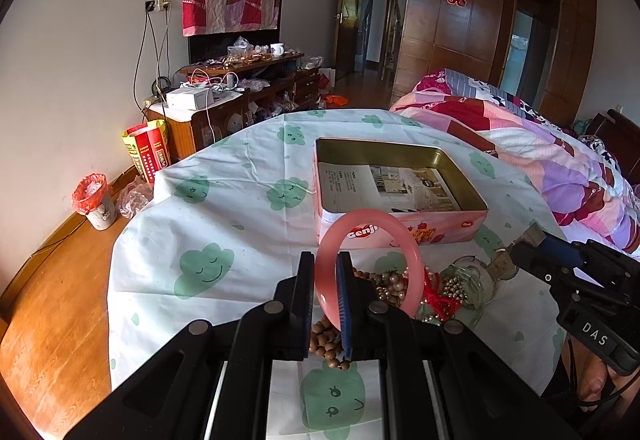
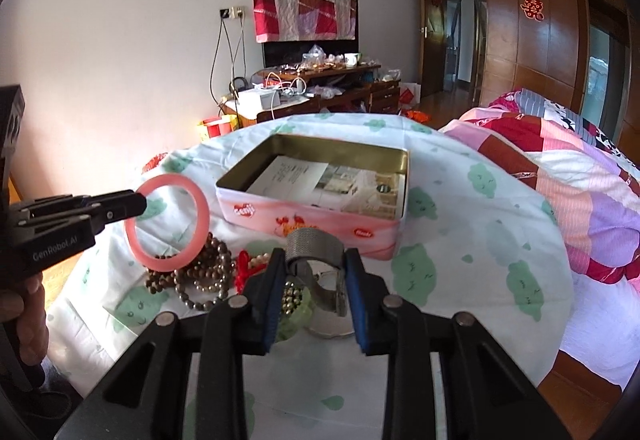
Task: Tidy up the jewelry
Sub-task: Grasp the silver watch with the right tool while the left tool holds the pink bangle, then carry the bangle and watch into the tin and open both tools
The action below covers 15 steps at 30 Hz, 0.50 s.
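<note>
Two grippers worked: the left gripper (image 1: 325, 294) clenched the pink bangle (image 1: 370, 268) upright, the tin (image 1: 400, 228) just ahead; the right gripper (image 2: 314, 304) straddled the watch (image 2: 316, 252), jaws parted.

"Genji" on tin (image 1: 372, 232), "GenRobot.AI" on left tool (image 2: 136, 205)

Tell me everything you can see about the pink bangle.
The pink bangle is a smooth, glossy, translucent ring, like jade or resin, unbroken. The left gripper pinches its rim between closed jaws, holding it upright above the heap of brown bead strings, in front of the open pink tin box.
</note>
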Each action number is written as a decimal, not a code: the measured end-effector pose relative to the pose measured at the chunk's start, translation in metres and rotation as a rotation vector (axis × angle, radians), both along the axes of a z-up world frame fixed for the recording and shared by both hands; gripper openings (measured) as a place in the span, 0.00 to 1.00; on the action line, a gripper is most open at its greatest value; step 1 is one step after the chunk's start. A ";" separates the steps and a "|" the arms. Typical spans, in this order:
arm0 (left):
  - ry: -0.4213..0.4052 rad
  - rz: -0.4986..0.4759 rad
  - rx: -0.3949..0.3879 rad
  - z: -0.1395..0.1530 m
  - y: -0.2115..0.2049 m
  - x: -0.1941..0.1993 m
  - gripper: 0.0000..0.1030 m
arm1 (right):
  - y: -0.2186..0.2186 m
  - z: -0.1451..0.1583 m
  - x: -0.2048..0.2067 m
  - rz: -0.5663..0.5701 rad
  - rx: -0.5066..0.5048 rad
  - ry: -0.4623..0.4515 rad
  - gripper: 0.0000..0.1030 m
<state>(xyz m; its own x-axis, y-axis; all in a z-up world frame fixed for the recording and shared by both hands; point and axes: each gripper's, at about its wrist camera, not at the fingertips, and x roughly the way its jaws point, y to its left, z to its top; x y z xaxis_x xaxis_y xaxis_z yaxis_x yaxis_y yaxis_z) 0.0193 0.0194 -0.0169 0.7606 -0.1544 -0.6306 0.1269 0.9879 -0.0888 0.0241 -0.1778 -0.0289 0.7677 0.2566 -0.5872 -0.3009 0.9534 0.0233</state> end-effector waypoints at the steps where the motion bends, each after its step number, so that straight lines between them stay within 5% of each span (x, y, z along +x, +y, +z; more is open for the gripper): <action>1: -0.003 0.001 -0.001 0.001 0.000 -0.001 0.10 | -0.001 0.002 0.000 -0.001 0.007 -0.002 0.31; 15: -0.020 -0.006 0.008 0.013 -0.001 0.004 0.10 | -0.009 0.013 0.006 0.005 0.042 -0.022 0.31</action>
